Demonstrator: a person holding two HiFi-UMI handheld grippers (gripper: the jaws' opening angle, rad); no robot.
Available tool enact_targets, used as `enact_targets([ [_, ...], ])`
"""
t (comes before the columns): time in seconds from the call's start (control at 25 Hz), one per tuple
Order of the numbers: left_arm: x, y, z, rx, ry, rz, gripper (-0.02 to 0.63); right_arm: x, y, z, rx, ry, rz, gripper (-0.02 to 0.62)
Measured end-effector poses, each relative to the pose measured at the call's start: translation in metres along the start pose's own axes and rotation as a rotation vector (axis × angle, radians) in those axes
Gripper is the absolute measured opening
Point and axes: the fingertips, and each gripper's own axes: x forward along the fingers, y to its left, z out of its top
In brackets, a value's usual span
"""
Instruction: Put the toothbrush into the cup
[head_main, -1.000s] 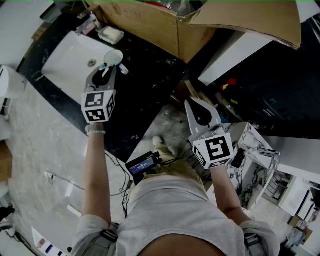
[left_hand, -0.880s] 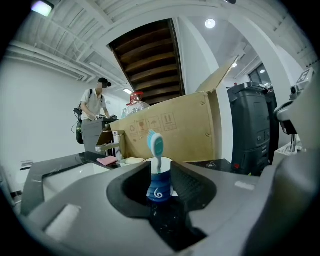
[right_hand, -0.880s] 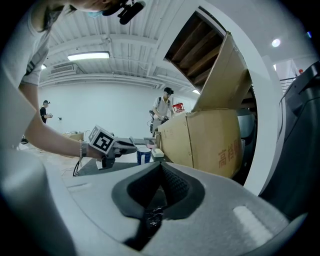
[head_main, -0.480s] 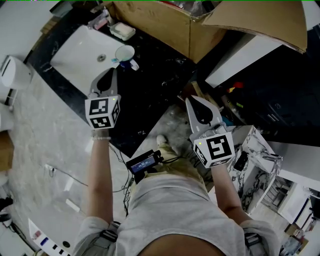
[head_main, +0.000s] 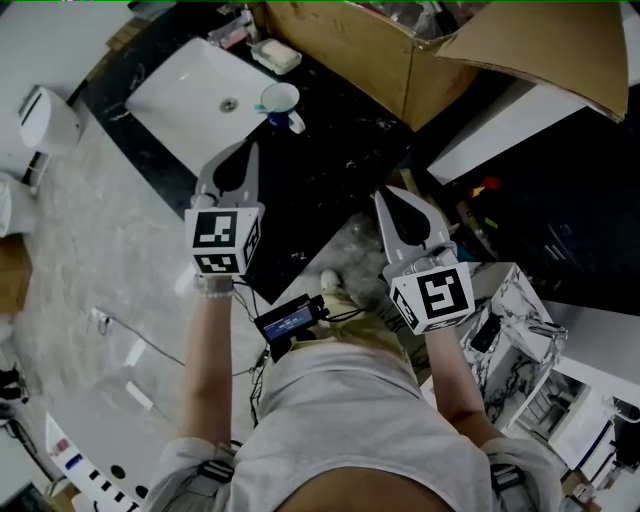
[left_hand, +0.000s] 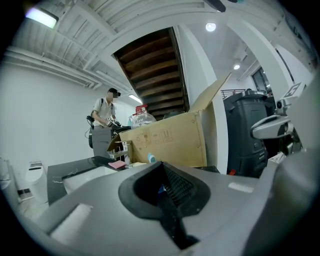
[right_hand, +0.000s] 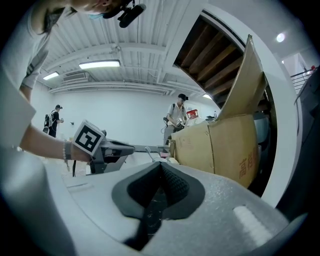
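left claw (head_main: 247, 152): closed, empty, apart from cup (head_main: 279, 98)
right claw (head_main: 384, 193): closed, empty
step: placing likely finished; toothbrush too small to confirm
next: check the cup

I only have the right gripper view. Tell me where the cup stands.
Observer: Head view: the cup stands upright on the black counter, beside the corner of the white sink.
Operator: Now report on the left gripper.
Observer: Its own view shows it shut, nothing between the jaws.
Operator: Say whether it touches the cup.
Observer: No. In the head view its tips sit apart from the cup.
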Motion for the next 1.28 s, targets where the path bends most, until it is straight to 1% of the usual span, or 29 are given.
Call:
enact_targets([
  [0.32,-0.037,-0.014,0.015,0.012,-0.04,-0.001,0.012,0.007,0.012,0.012,-0.019,-0.03,0.034,-0.008],
  [0.6,-0.07,-0.012,0.016,0.029,-0.025,0.041,0.012,0.01,0.02,0.022,-0.036,-0.05,0.052,-0.008],
  [1.04,-0.109,-0.022,0.009,-0.023,-0.012,0.057,0.012,0.011,0.033,0.029,-0.05,-0.06,0.085,-0.008],
  [1.28,-0.123,-0.021,0.006,-0.033,-0.003,0.082,0.012,0.016,0.038,0.025,-0.064,-0.047,0.107,-0.008],
])
